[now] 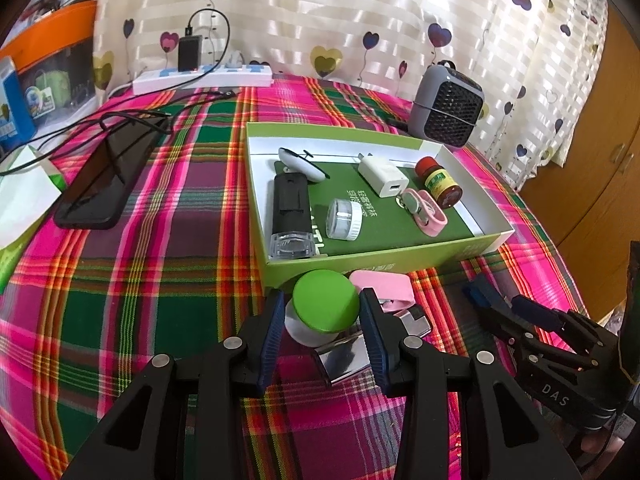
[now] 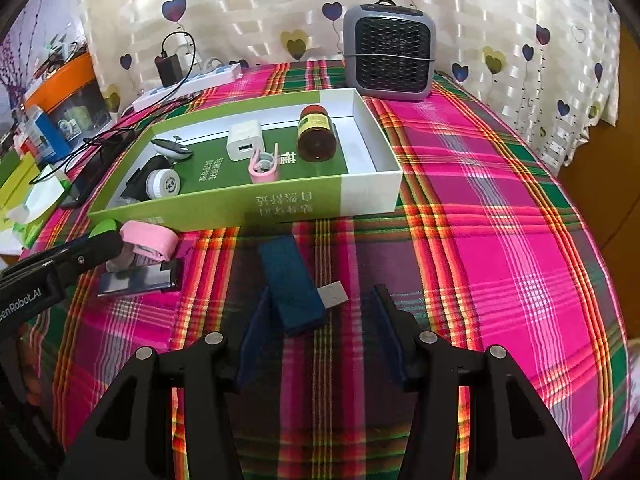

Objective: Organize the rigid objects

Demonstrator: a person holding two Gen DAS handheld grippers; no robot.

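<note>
My left gripper (image 1: 322, 312) is shut on a green-lidded white jar (image 1: 326, 306), whose lid meets both pads; it sits on the plaid cloth just before the green-and-white box (image 1: 360, 256). A pink case (image 1: 380, 286) and a shiny metal piece (image 1: 348, 356) lie right beside the jar. My right gripper (image 2: 320, 291) stands open over a blue USB stick (image 2: 288, 276) lying flat on the cloth; the stick's near end lies against the left finger (image 2: 256, 332). The box (image 2: 240, 204) holds a white charger (image 2: 244, 140), a brown bottle (image 2: 316, 136), a white jar (image 2: 162, 184) and other small items.
A black phone (image 1: 104, 176) with cables lies left of the box. A power strip (image 1: 200, 76) runs along the curtain. A grey fan (image 2: 390, 56) stands behind the box's right corner. The table edge curves away on the right, beside a wooden cabinet (image 1: 592, 184).
</note>
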